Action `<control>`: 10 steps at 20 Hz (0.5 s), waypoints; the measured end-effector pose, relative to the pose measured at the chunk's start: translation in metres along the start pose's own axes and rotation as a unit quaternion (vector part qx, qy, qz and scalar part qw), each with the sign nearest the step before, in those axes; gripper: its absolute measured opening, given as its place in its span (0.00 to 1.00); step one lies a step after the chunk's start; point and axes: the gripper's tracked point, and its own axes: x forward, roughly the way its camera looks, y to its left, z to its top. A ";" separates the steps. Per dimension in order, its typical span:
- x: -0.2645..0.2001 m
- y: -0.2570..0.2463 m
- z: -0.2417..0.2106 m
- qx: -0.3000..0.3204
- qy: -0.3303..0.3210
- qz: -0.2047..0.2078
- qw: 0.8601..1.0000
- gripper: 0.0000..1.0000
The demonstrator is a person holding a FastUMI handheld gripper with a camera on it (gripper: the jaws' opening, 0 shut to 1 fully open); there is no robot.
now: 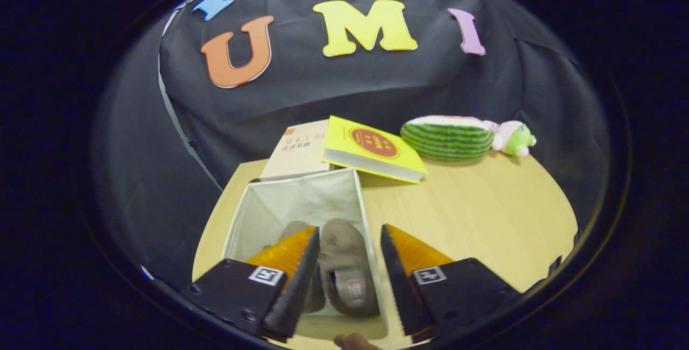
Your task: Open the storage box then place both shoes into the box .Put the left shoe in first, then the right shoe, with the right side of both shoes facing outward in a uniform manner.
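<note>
A pale fabric storage box (301, 199) stands open on the wooden table (473, 221), just below my fingers. Inside it lie two tan shoes side by side. The nearer one (344, 269) shows its opening and insole between my fingers. The other (293, 229) peeks out behind my left finger. My gripper (350, 242) hovers above the box, open, with nothing pressed between the fingers. The right finger (395, 264) hangs over the box's right wall.
Beyond the box lie a beige book (296, 151) and a yellow book (371, 148) leaning over it. A watermelon plush (447, 137) and a small pink and green toy (511, 137) rest at the table's far side. Bare tabletop spreads to the right.
</note>
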 end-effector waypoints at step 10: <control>-0.092 -0.042 0.067 -0.020 -0.120 0.011 0.992 1.00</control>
